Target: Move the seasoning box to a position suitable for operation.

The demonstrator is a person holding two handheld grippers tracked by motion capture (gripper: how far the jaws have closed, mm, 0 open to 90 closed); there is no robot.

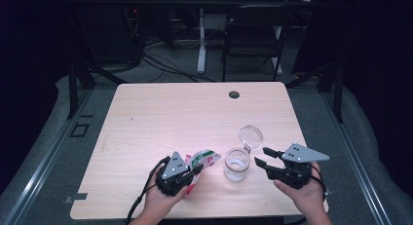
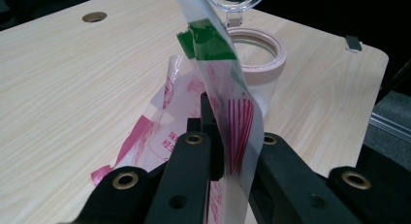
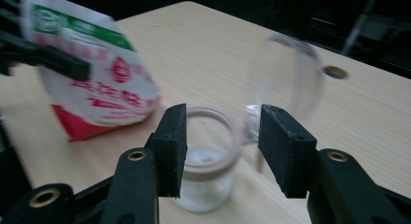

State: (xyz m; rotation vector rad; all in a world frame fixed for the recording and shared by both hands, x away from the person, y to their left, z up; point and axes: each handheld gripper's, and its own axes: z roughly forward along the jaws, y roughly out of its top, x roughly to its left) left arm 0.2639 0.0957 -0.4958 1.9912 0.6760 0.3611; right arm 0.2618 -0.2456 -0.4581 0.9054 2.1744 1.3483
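A white plastic bag [image 1: 204, 158] printed in red and green hangs over the table's front edge, with my left gripper [image 1: 196, 171] shut on it. In the left gripper view the bag [image 2: 220, 78] stands pinched between the black jaws of that gripper [image 2: 227, 134]. To its right stands a small clear glass jar [image 1: 237, 165] with its hinged round lid [image 1: 250, 135] flipped open behind it. My right gripper [image 1: 261, 156] hovers just right of the jar, open with nothing in it. In the right gripper view the jar [image 3: 208, 170] and lid [image 3: 286, 83] lie beyond the parted jaws of this gripper [image 3: 222, 132].
The light wooden table [image 1: 170, 113] has a round cable hole [image 1: 234, 94] near its far edge. A dark chair [image 1: 253, 35] and a desk leg stand behind it on the grey floor. Metal rails run along both sides.
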